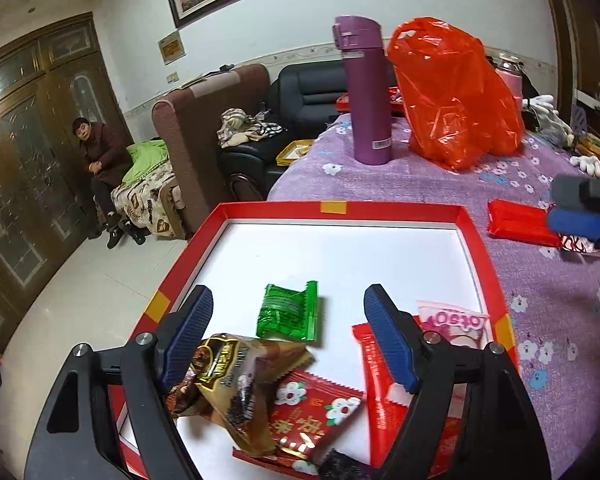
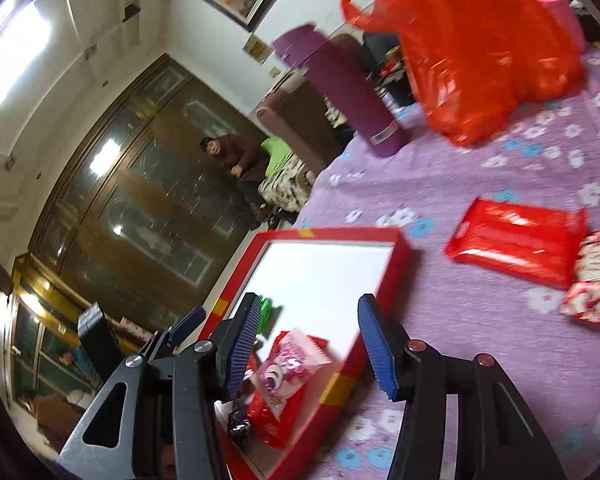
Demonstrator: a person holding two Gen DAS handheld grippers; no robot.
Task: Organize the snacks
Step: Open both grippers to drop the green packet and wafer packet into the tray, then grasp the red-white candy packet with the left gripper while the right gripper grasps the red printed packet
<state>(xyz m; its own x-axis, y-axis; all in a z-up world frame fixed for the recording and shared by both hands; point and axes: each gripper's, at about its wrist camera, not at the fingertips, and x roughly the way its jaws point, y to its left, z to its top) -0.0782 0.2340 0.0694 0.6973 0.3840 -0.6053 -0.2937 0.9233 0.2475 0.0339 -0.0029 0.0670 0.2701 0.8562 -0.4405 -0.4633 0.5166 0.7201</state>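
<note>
A red box lid with a white inside (image 1: 340, 252) lies on the purple flowered tablecloth. In it lie a green packet (image 1: 290, 312), a brown-gold packet (image 1: 236, 380), a red flowered packet (image 1: 316, 412), a long red packet (image 1: 380, 392) and a pink packet (image 1: 456, 324). My left gripper (image 1: 288, 332) is open and empty above the lid. My right gripper (image 2: 312, 336) is open and empty over the lid's right rim (image 2: 388, 264), above the pink packet (image 2: 288, 364). It also shows in the left wrist view (image 1: 580, 208). A red packet (image 2: 516, 236) and a red-white packet (image 2: 596, 280) lie on the cloth.
A purple flask (image 1: 366, 88) and an orange-red plastic bag (image 1: 456, 92) stand at the back of the table. A pink bottle (image 1: 510, 76) and white gloves (image 1: 552, 120) lie behind. Sofas and a seated person (image 1: 100, 152) are beyond the table's left edge.
</note>
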